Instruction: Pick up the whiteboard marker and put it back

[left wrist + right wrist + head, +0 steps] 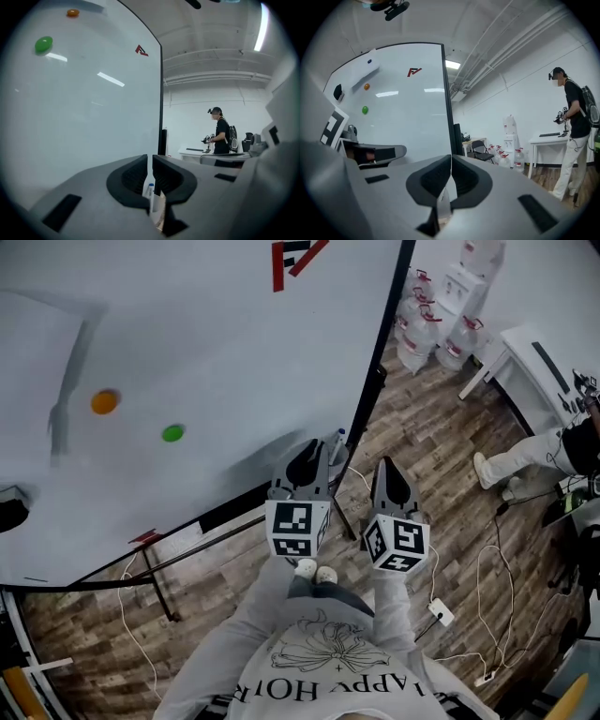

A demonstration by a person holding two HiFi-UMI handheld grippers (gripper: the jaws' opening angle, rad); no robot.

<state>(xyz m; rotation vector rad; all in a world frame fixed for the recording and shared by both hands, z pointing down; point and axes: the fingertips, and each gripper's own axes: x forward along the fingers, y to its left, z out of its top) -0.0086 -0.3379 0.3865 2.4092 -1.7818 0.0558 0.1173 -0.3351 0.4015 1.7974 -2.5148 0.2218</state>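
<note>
A whiteboard marker [337, 440] with a blue cap stands upright at the lower right corner of the whiteboard [216, 362], just past the tip of my left gripper [309, 454]. In the left gripper view the marker [151, 191] shows low in the slit, beyond and below the left gripper [150, 173]. Those jaws stand a narrow slit apart, with nothing pressed between the pads. My right gripper [387, 470] hangs to the right of the board's edge. Seen in its own view, the right gripper [450, 176] is shut and empty.
An orange magnet [104, 401] and a green magnet [172, 433] stick on the board. Water jugs [427, 334] and a white table [544, 362] stand at the back right. Another person [534, 456] stands beside the table. Cables [487, 596] trail over the wooden floor.
</note>
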